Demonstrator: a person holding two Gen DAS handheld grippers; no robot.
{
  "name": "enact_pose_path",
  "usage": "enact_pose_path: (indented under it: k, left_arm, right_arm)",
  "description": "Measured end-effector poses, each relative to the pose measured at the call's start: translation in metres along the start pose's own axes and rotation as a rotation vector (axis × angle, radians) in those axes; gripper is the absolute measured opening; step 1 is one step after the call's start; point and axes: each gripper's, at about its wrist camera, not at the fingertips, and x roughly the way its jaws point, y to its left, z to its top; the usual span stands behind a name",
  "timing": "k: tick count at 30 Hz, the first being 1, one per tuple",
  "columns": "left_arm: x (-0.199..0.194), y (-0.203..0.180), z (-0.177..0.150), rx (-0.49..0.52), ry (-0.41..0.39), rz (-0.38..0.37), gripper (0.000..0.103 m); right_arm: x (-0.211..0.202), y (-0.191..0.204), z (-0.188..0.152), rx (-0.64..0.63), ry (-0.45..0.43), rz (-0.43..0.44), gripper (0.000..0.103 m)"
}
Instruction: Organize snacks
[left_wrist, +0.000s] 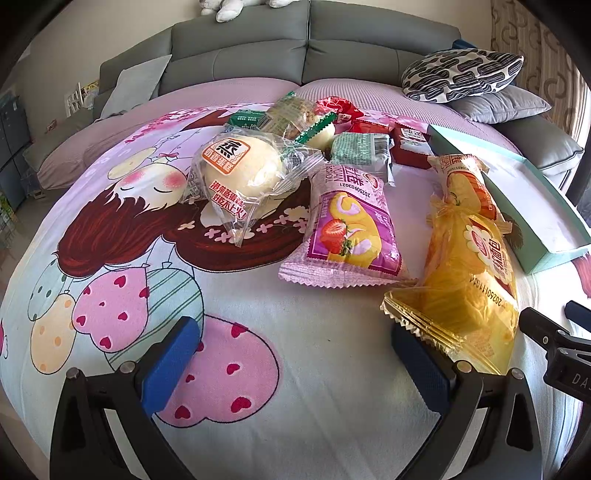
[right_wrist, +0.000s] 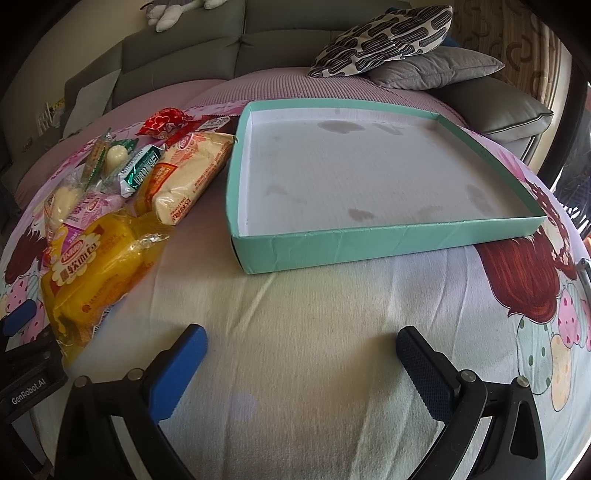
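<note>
Several wrapped snacks lie in a pile on a cartoon-print bed cover. In the left wrist view: a clear-wrapped steamed cake (left_wrist: 243, 173), a pink strawberry roll pack (left_wrist: 351, 229), a yellow bread pack (left_wrist: 469, 280), an orange bread pack (left_wrist: 465, 181), green (left_wrist: 360, 149) and red packs (left_wrist: 410, 144) behind. My left gripper (left_wrist: 295, 347) is open, its right finger beside the yellow pack. A shallow teal box (right_wrist: 369, 243) with a white stained floor sits empty in the right wrist view. My right gripper (right_wrist: 301, 354) is open and empty in front of it. The yellow pack (right_wrist: 96, 266) lies to its left.
A grey sofa (left_wrist: 295, 48) runs behind the bed. A black-and-white patterned cushion (right_wrist: 384, 40) rests on a grey pillow (right_wrist: 436, 70) at the back right. The other gripper's body (left_wrist: 561, 350) shows at the right edge of the left wrist view.
</note>
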Motion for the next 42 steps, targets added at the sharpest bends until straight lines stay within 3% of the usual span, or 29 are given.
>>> enact_pose_path:
  k: [42]
  left_arm:
    - [0.0004,-0.0013,-0.0037,-0.003,-0.005,0.002,0.103]
  right_arm:
    - [0.0008,-0.0015,-0.0014,-0.002,-0.004,0.001,0.103]
